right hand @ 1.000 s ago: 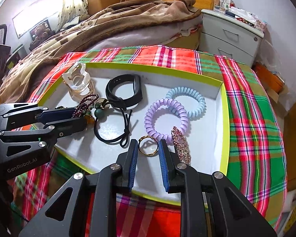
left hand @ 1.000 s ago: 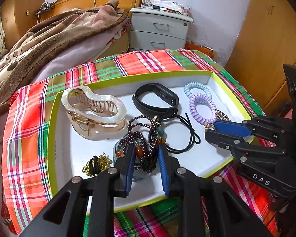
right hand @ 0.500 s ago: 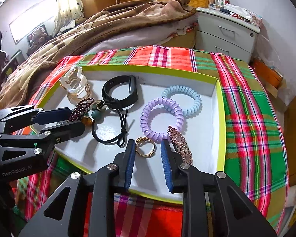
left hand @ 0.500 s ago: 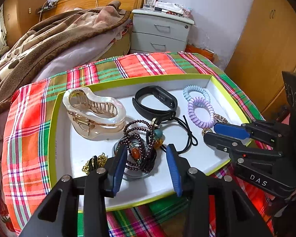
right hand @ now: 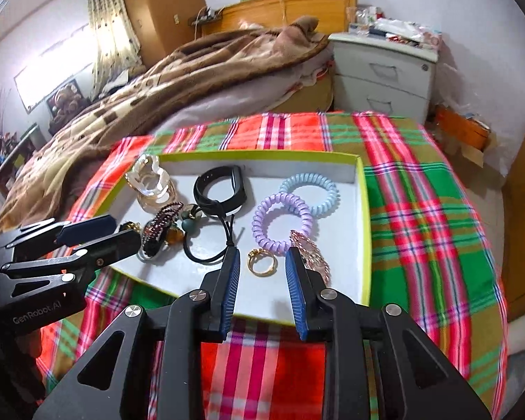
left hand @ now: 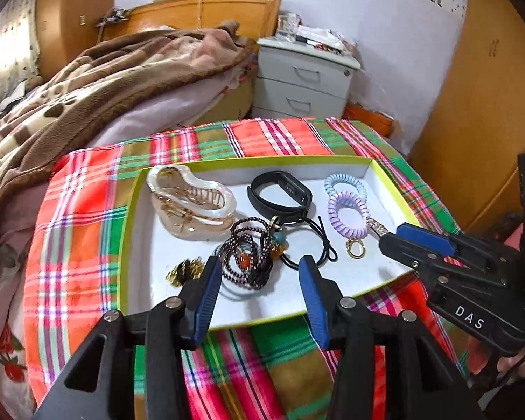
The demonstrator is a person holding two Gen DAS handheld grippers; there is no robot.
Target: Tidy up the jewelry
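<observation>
White-floored tray (left hand: 364, 273) holds all the jewelry. Your left gripper (left hand: 260, 274) has just been opening; fingers apart, clear of the beaded bracelet (left hand: 246, 262) lying at the near edge. Your right gripper (right hand: 262, 266) stands apart around the gold ring (right hand: 261, 263), not touching, at near right.

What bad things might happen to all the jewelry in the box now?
1. The beaded bracelet lies tangled with the black hair tie, so lifting one may drag the other.
2. The gold ring sits near the tray front edge; a nudge from the right gripper might roll it out.
3. The left gripper, jaws just opened, hovers close over the beads and could snag them.
</observation>
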